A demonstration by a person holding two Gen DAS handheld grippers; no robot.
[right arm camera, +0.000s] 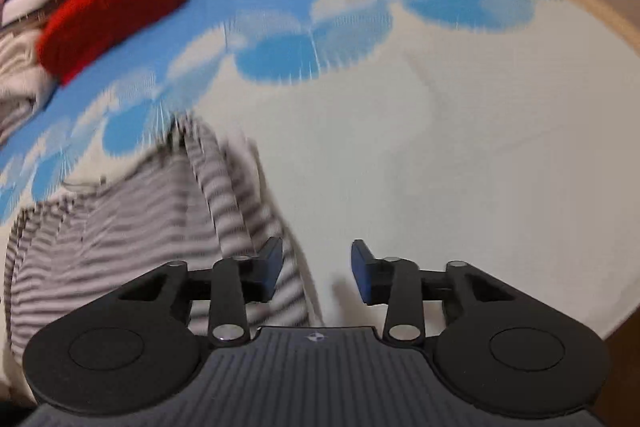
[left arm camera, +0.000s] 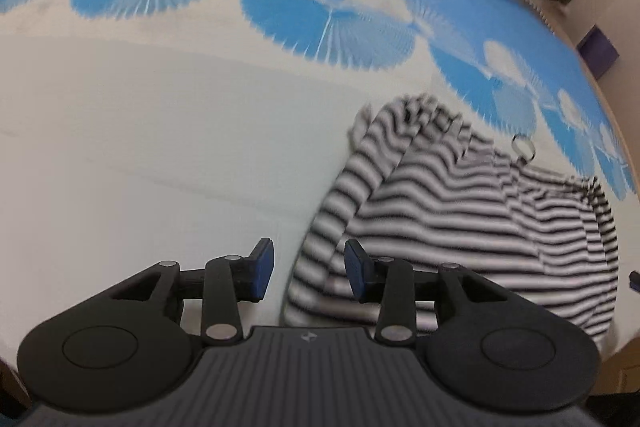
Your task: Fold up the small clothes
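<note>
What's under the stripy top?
The stripy top lies crumpled on the sheet, which is white with a blue fan pattern and shows all around it. The cloth hides whatever lies directly beneath, and its own folded-under layers.

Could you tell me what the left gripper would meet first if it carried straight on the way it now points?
Probably the edge of the striped garment: its left border lies in the gap between the open left gripper fingers. Depth is unclear, so it might just touch the sheet beside it.

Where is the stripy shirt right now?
The stripy shirt lies crumpled on the white part of the blue-and-white bedspread. It sits at lower right in the left wrist view and lower left in the right wrist view, between the two grippers.
</note>
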